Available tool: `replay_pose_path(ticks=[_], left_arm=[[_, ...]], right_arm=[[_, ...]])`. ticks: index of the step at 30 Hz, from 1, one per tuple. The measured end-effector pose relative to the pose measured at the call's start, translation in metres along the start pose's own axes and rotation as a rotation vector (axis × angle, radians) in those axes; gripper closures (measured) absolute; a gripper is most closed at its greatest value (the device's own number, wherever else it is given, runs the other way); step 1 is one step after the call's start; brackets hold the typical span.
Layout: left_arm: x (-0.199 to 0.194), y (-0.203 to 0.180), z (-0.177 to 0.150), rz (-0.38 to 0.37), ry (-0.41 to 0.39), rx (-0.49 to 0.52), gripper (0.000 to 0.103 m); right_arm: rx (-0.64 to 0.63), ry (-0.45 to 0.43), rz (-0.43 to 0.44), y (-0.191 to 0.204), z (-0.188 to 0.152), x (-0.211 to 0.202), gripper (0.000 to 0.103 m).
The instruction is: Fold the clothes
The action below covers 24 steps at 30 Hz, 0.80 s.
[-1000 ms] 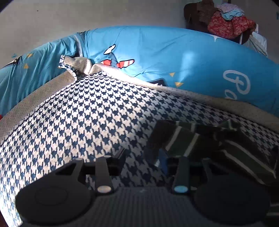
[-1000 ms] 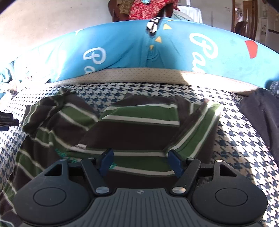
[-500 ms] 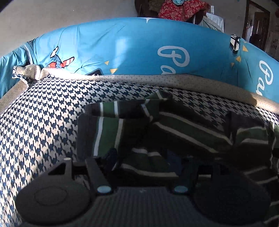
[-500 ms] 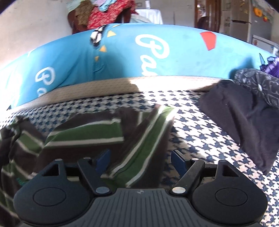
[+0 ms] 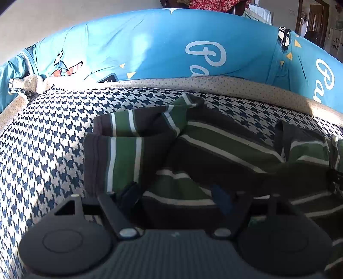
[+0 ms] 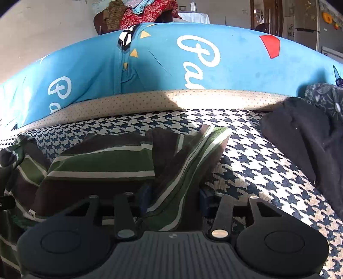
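Note:
A shirt (image 5: 214, 150) striped green, brown and white lies crumpled on the houndstooth bed cover (image 5: 42, 139). My left gripper (image 5: 175, 197) hangs low over the shirt's left part beside a folded sleeve. Its jaws are opening, with striped cloth lying between them that the pads do not press. In the right wrist view the shirt (image 6: 103, 158) ends in a raised fold at its right edge. My right gripper (image 6: 174, 199) straddles that fold and its jaws are closing on it. The blue pads (image 6: 144, 197) stand close beside the cloth.
A blue bolster with white lettering (image 6: 171, 64) and a beige dotted band (image 5: 214, 83) run along the far side. A black garment (image 6: 300, 139) and a dark patterned one (image 6: 321, 96) lie at the right. Clothes are piled on a chair (image 6: 145, 12) behind.
My left gripper has moved right from the bare cover onto the shirt and its jaws have widened. My right gripper has moved to the shirt's right edge and its jaws have narrowed around the fold.

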<state>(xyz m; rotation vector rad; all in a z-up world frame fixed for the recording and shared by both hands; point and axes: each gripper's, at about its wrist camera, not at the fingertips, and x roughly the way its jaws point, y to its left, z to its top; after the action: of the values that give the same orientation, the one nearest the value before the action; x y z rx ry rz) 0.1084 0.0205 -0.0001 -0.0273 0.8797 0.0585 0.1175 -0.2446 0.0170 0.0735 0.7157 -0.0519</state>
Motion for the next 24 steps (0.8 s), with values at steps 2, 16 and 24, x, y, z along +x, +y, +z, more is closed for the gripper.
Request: replay_pose_path(ticks=[2,16,24], left_arm=[[0.000,0.000,0.000,0.001,0.000,0.003,0.029],[-0.001,0.003,0.001,0.036,0.004,-0.032,0.017],[-0.005,0.000,-0.001,0.048,0.015,-0.050,0.015]], right_arm=[[0.015,-0.009,0.014,0.000,0.002,-0.003,0.091],[-0.018,-0.111,-0.147,-0.019,0.007,-0.062,0.094],[0.027,0.047,-0.161,-0.055,-0.023,-0.070,0.094]])
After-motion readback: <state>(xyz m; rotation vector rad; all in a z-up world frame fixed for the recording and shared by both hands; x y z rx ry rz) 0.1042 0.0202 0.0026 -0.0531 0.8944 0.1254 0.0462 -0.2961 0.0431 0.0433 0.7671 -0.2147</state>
